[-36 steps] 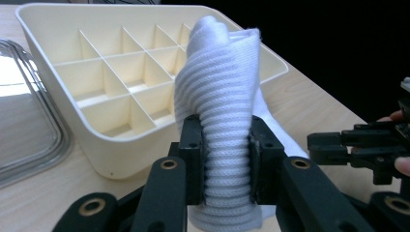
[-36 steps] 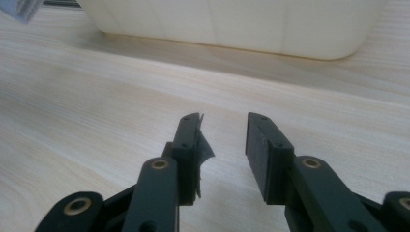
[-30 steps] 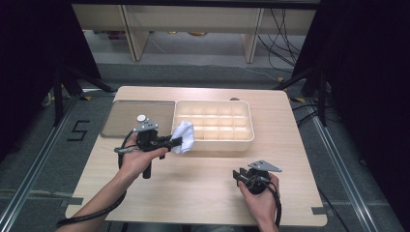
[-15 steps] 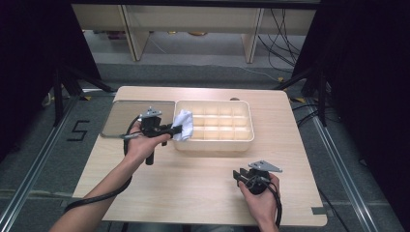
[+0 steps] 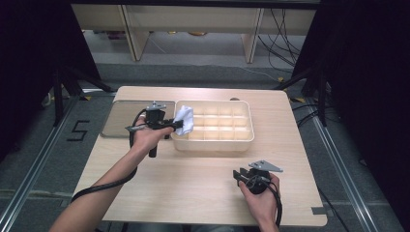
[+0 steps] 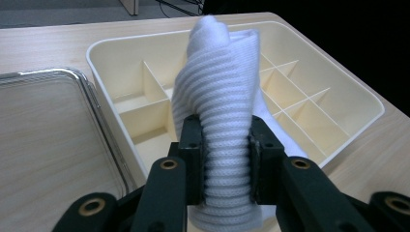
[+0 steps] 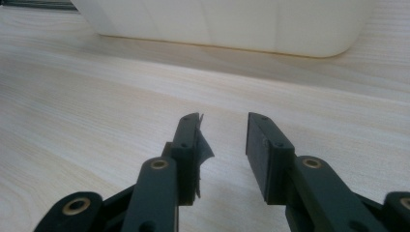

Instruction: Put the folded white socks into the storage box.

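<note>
A white ribbed cloth (image 6: pixel 225 101) is rolled up and stands clamped between the jaws of my left gripper (image 6: pixel 225 157). In the high view my left gripper (image 5: pixel 170 124) holds the cloth (image 5: pixel 184 120) over the left end of the cream divided tray (image 5: pixel 227 140). The tray (image 6: pixel 338 92) has several small compartments that look bare. My right gripper (image 5: pixel 238 175) rests low over the table near its front right, jaws apart. In the right gripper view nothing lies between the jaws of the right gripper (image 7: pixel 222 145), which point at the tray's outer wall (image 7: pixel 232 24).
A flat clear lid with a metallic rim (image 5: pixel 123 118) lies on the table left of the tray; its rim (image 6: pixel 96 116) runs beside the tray's wall. The wooden table (image 5: pixel 193 183) is bare in front. Dark floor and shelving surround the table.
My left gripper has carried the cloth farther from the person and slightly right, from the tray's front left corner to over its left end. The right gripper has stayed where it was.
</note>
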Demonstrator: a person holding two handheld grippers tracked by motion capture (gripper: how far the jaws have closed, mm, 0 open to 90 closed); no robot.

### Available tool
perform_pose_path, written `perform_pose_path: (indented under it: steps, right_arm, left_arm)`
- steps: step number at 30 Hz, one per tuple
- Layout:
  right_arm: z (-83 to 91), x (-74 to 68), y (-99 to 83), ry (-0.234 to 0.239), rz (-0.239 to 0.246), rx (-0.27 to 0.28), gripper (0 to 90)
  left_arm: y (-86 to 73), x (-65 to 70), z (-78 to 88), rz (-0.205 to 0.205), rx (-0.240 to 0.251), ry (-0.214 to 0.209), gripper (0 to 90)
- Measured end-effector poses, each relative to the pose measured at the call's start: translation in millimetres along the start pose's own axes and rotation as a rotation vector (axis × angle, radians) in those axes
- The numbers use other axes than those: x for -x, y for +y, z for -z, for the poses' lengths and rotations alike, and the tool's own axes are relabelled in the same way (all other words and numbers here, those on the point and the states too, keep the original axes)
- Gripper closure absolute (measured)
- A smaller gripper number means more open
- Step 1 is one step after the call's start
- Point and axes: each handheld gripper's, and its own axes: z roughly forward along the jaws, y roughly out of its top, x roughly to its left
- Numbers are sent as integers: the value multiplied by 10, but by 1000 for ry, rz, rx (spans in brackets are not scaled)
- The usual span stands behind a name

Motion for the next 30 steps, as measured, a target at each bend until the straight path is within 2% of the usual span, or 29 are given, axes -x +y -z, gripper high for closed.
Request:
perform_pose_path:
  steps: [1,4,10,15,17,19,22,27,30]
  right_arm:
    - [-16,32,2,5,33,17,665]
    - [-19,35,2,17,34,20,666]
    - [-15,37,-2,17,31,22,665]
    - [-24,45,-3,12,33,19,665]
    - [-8,39,-1,2,32,2,665]
    - [-17,40,-6,17,29,19,664]
    - [-13,41,-5,13,30,19,665]
    - [-14,40,-3,13,30,20,664]
    - [-12,45,-5,11,29,19,664]
  left_arm:
    - [7,9,2,-4,1,-5,719]
    - [18,30,-23,-2,-3,-12,718]
    - [-39,-27,-159,0,-60,17,717]
    - [-64,-63,-202,-22,-107,37,716]
    - [-65,-73,-217,-38,-121,57,716]
    - [-69,-94,-229,-60,-147,73,714]
    - [-76,-100,-246,-82,-160,88,713]
    - [-57,-58,-262,-148,-198,115,711]
    - [-45,-27,-280,-169,-222,130,710]
